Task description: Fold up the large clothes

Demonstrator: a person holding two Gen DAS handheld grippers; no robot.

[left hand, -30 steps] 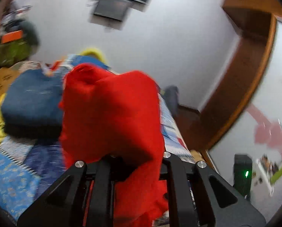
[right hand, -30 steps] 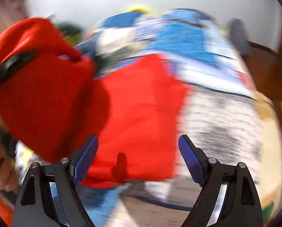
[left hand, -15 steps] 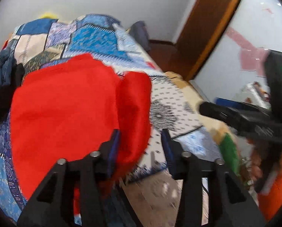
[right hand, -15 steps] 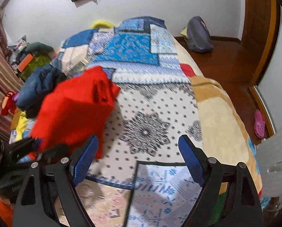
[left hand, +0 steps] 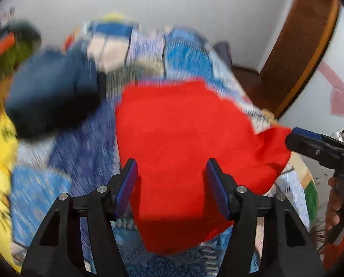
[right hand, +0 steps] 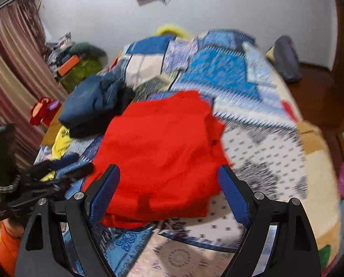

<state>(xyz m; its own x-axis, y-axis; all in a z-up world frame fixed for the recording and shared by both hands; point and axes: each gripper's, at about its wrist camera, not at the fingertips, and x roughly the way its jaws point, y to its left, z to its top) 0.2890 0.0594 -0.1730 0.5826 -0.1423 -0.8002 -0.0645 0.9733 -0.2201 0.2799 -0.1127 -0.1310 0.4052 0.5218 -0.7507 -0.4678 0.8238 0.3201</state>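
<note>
- Lying folded on the patchwork bedspread (right hand: 252, 106): one red garment (right hand: 162, 152).
- My left tongs (left hand: 172, 184) have just been spreading, nothing pinched.
- My right tongs (right hand: 169, 191) gape wide, empty.
- One dark blue clothes pile (right hand: 93, 101) sits beside it.

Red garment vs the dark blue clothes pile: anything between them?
Nothing separate. In the right wrist view the red garment butts against the dark blue clothes pile; only a sliver of the patchwork bedspread shows beside the seam. The left wrist view is too blurred to add detail.
</note>
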